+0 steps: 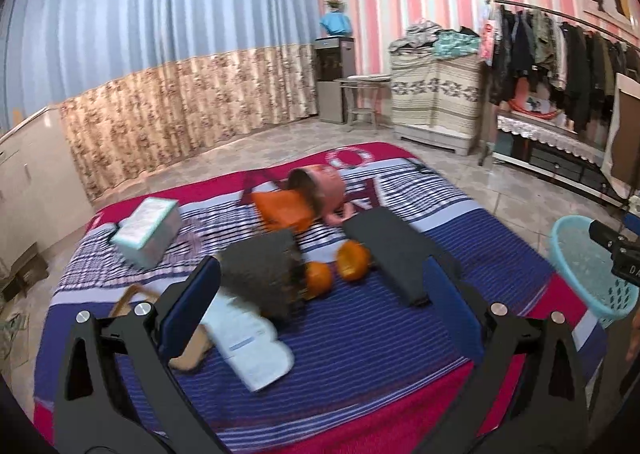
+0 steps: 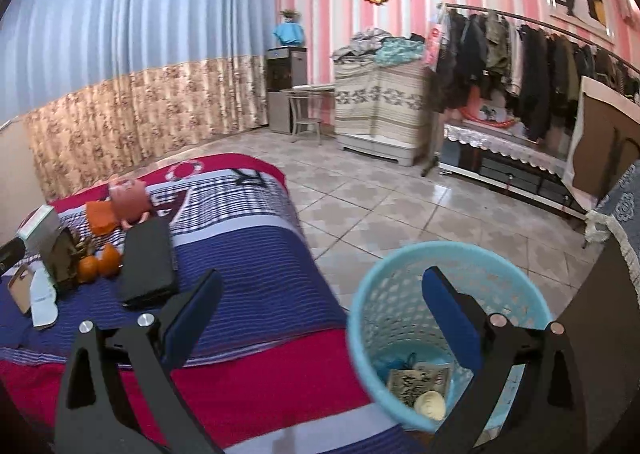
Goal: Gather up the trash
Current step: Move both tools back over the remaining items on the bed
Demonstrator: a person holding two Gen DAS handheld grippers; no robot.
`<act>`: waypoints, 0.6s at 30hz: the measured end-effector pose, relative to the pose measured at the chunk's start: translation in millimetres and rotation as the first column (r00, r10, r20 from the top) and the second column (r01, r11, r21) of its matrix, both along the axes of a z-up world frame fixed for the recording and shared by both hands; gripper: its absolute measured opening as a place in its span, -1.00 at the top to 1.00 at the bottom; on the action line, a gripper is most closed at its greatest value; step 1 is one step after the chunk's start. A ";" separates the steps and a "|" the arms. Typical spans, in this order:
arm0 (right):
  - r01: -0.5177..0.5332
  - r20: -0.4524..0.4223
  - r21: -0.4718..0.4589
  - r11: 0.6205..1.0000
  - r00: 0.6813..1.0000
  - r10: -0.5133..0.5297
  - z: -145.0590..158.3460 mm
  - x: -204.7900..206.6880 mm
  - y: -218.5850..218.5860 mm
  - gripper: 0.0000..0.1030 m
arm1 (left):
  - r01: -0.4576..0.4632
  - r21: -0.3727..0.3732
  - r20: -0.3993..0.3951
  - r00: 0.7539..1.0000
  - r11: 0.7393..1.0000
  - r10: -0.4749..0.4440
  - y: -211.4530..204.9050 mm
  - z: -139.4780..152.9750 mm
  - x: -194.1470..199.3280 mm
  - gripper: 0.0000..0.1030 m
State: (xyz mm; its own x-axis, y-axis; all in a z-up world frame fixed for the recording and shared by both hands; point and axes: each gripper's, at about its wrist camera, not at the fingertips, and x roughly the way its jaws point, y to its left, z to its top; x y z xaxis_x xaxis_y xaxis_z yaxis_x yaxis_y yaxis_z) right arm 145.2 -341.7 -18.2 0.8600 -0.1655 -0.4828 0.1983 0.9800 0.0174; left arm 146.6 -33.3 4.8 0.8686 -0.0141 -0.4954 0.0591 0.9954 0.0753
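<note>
Right hand-held gripper [image 2: 320,318], jaws wide and empty, hangs above the blue basket [image 2: 360,326] beside the bed [image 2: 248,262]. Orange peels [image 1: 336,270] remain on the bed; the basket, just off the bed's edge, could tip if bumped.

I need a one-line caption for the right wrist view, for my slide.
Open right gripper above a blue basket holding some trash, beside a striped bed with orange peels.

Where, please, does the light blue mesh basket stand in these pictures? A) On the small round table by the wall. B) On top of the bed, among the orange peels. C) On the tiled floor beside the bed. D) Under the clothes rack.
C: the right wrist view shows the light blue mesh basket on the tiled floor, right beside the bed.
</note>
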 end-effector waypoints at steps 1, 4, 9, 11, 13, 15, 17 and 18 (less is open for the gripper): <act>-0.009 0.002 0.001 1.000 1.000 0.009 -0.2 -0.2 5.3 -0.90 | -0.013 -0.001 -0.004 1.000 1.000 0.013 7.6 -0.9 -1.3 -0.89; -0.040 0.020 0.008 0.999 0.999 0.040 0.6 -1.4 20.0 -0.90 | -0.049 -0.006 -0.014 0.999 0.999 0.049 30.9 -6.6 -4.8 -0.89; -0.074 0.042 0.000 0.997 0.996 0.074 1.0 -4.7 39.5 -0.90 | -0.100 0.000 -0.042 0.994 0.995 0.100 56.9 -17.0 -6.2 -0.89; -0.085 0.039 -0.006 0.996 0.996 0.086 0.6 -3.4 45.6 -0.90 | -0.112 -0.003 -0.050 0.993 0.994 0.111 65.9 -21.2 -8.0 -0.89; -0.101 0.033 -0.015 0.995 0.994 0.102 -0.8 -2.0 53.5 -0.90 | -0.123 -0.007 -0.056 0.991 0.992 0.122 73.9 -24.9 -8.6 -0.89; -0.116 0.028 -0.024 0.993 0.993 0.117 -1.4 -1.7 60.0 -0.90 | -0.131 -0.005 -0.057 0.990 0.991 0.131 79.4 -27.4 -10.8 -0.89; -0.130 0.024 -0.031 0.991 0.991 0.131 -2.3 -0.8 65.8 -0.90 | -0.141 -0.001 -0.060 0.988 0.990 0.141 86.7 -30.3 -12.3 -0.89; -0.140 0.022 -0.037 0.989 0.990 0.141 -3.3 0.0 70.2 -0.90 | -0.148 -0.003 -0.065 0.987 0.989 0.148 90.7 -32.5 -12.7 -0.89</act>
State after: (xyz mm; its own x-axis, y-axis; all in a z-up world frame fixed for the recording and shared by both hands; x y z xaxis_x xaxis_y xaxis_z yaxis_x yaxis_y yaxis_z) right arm 145.2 -271.5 -21.4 0.8871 -0.0588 -0.4578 0.0587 0.9982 -0.0145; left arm 133.9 57.4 -27.7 0.8277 0.1081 -0.5506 -0.0842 0.9941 0.0685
